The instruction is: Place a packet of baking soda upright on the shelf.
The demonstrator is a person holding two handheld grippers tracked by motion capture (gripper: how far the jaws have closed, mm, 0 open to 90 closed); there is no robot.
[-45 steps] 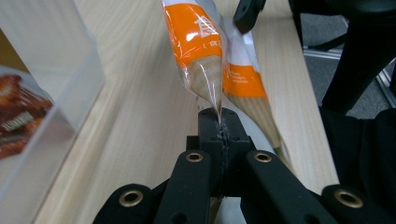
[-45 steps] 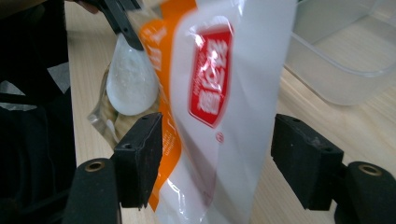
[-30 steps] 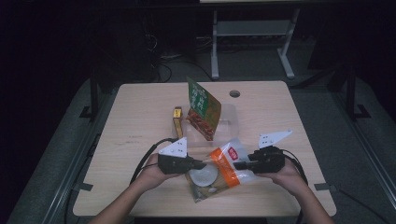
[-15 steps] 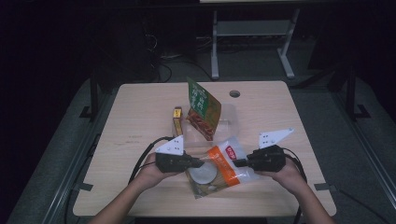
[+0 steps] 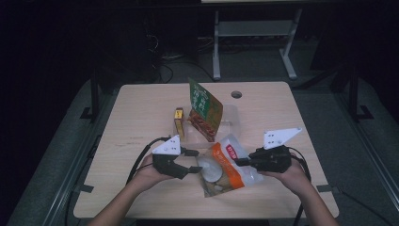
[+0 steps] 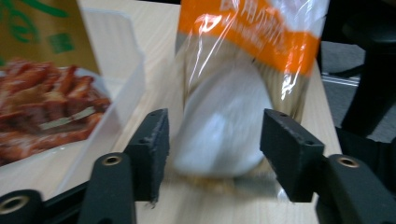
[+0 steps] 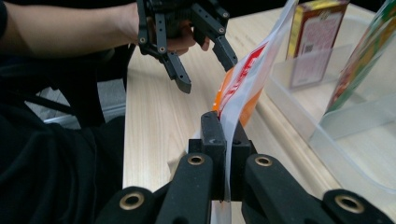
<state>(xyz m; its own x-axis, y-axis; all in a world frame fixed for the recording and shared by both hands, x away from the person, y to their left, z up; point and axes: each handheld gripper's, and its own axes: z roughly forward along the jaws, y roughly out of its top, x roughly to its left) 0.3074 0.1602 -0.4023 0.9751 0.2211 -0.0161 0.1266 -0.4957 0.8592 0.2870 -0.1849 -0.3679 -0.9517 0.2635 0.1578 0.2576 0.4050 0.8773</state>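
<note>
- High view: at the near edge of the wooden table (image 5: pixel 141 113), we hold a clear snack bag (image 5: pixel 225 168) with an orange band between the two tools. Our right gripper (image 5: pixel 239 161) pinches the bag's upper edge, while our left gripper (image 5: pixel 195 161) stands spread at the bag's lower end, not yet biting. Behind the bag sit a clear plastic tray (image 5: pixel 229 117), an upright green packet (image 5: pixel 205 109) and a small yellow box (image 5: pixel 179 121).
- Left gripper view: the black jaws stand wide apart on either side of the bag (image 6: pixel 233 107), whose white contents bulge between them just above the tabletop. The tray (image 6: pixel 119 84) wall and the packet's (image 6: pixel 42 70) printed meat picture lie to the left. To grip well, we judge it best to slide forward until the pads straddle flat film rather than the bulge, then close slowly so nothing inside gets crushed.
- Right gripper view: the jaws are pressed together on the bag's (image 7: pixel 243 88) thin film, which rises taut from the clamp. The left gripper (image 7: pixel 201 70) hangs beyond with its fingers parted. The tray (image 7: pixel 336 130) and yellow box (image 7: pixel 317 42) stand to the right. We should keep this pinch steady and level, since a tug may tear or slip the film.
</note>
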